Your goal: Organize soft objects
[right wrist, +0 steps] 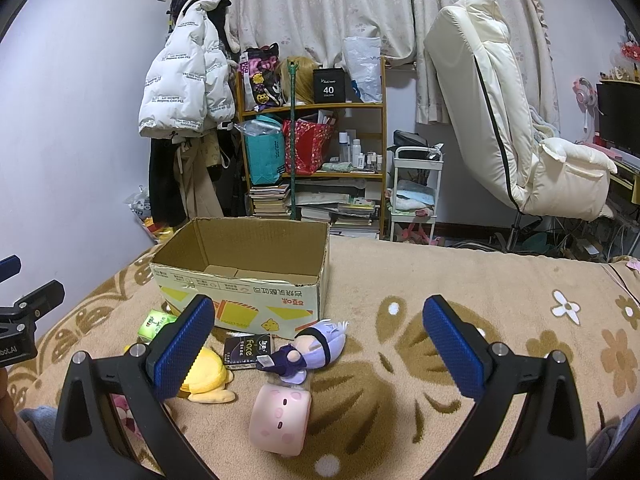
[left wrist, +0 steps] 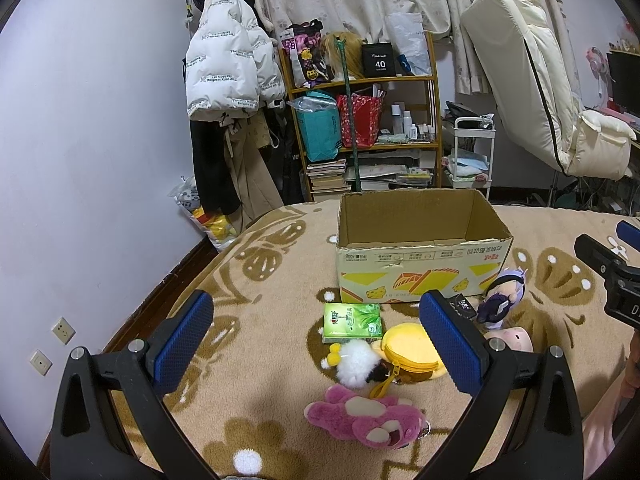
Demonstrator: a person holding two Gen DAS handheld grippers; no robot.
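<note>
Blanket-covered bed (left wrist: 280,248) under both my grippers. Cardboard box (left wrist: 420,240) stands open, empty as far as I can see in, ahead of my left gripper (left wrist: 316,340) and ahead-left of my right gripper (right wrist: 316,344). Both have fingers wide apart, holding nothing. Pink bear plush (left wrist: 368,420) lies between my left fingers, close in. Yellow pouch (left wrist: 408,348) just inside my left gripper's right finger, white fluffy toy (left wrist: 356,360) touching it. Pink pig cushion (right wrist: 280,420) sits between my right fingers; purple-haired doll (right wrist: 308,352) beyond it, touching. Green tissue pack (left wrist: 352,320) and black "Face" pack (right wrist: 246,352) lie near the box front.
</note>
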